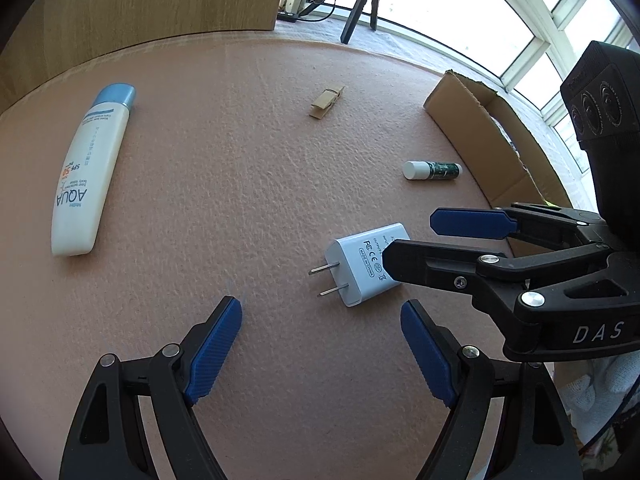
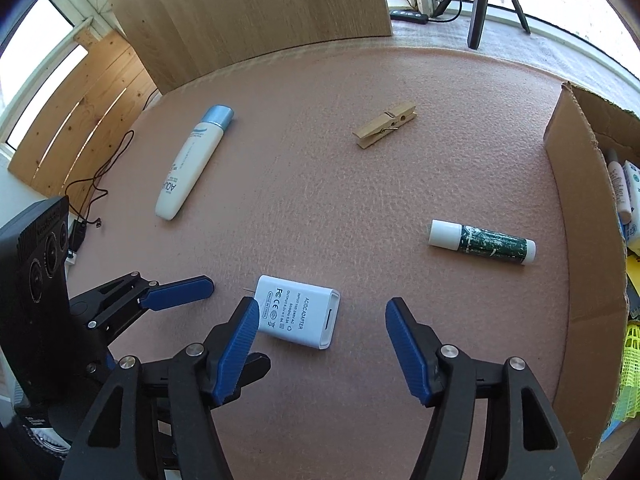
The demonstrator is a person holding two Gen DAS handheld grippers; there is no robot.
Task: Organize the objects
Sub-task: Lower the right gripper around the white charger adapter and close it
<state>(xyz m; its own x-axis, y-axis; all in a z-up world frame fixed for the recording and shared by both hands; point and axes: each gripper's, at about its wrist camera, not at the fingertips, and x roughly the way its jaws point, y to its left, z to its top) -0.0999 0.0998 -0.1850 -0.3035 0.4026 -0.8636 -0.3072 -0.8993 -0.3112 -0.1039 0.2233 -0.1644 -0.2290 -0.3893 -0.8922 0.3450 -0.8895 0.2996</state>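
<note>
Clearly, from the left wrist, the left tongs [image 1: 320,320] are spread wide and empty, the adapter [image 1: 362,264] lying just beyond them; its prongs could be snagged. From the right wrist, the right tongs [image 2: 318,320] are parted and empty over it; an off-centre closure could tip it on the table [image 2: 320,200].

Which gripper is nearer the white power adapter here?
Right. The right gripper hangs open directly over the white power adapter, one finger overlapping it. The left gripper sits open just beside the adapter's prongs, not over it.
</note>
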